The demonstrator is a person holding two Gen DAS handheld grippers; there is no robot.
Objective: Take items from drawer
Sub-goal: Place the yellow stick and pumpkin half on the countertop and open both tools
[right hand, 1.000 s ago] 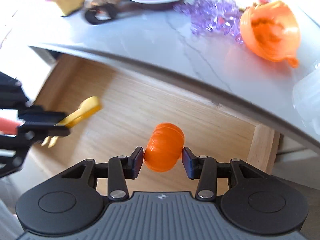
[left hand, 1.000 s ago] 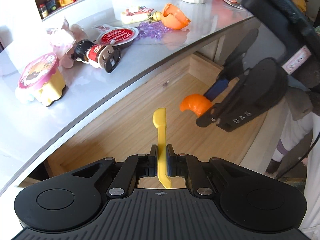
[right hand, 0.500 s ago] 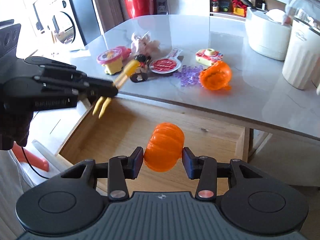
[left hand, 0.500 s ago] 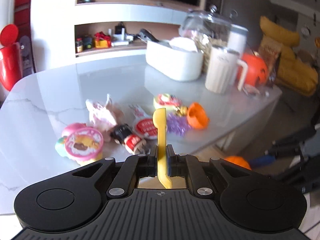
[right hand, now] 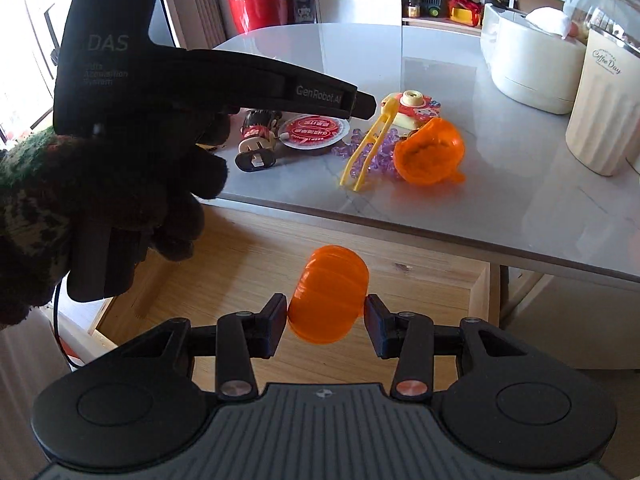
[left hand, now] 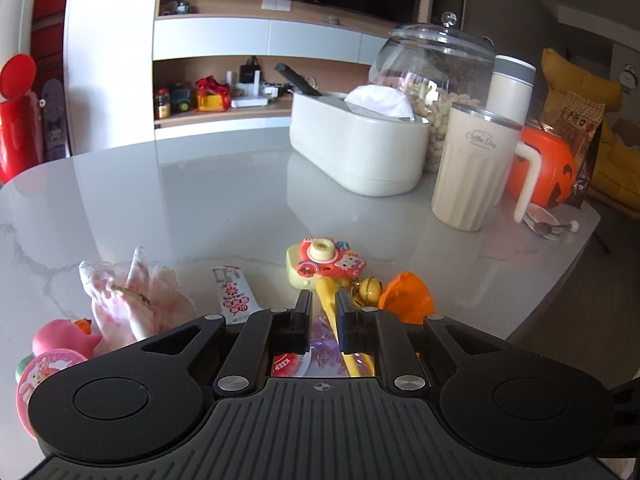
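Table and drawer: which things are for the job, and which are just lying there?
For the job: tongs, pumpkin, drawer.
Just lying about: duck, toy camera, beads, cup, tissue box.

We're loosening the left gripper (left hand: 321, 312) now — its jaws were clamped on the yellow tongs (right hand: 366, 151) a moment ago, and now they're sitting apart with the tongs resting tilted on the countertop (right hand: 420, 208) over the purple beads (right hand: 380, 148). We're also swinging the right gripper (right hand: 325, 316) a bit — the orange pumpkin (right hand: 328, 299) is looking motion-blurred.
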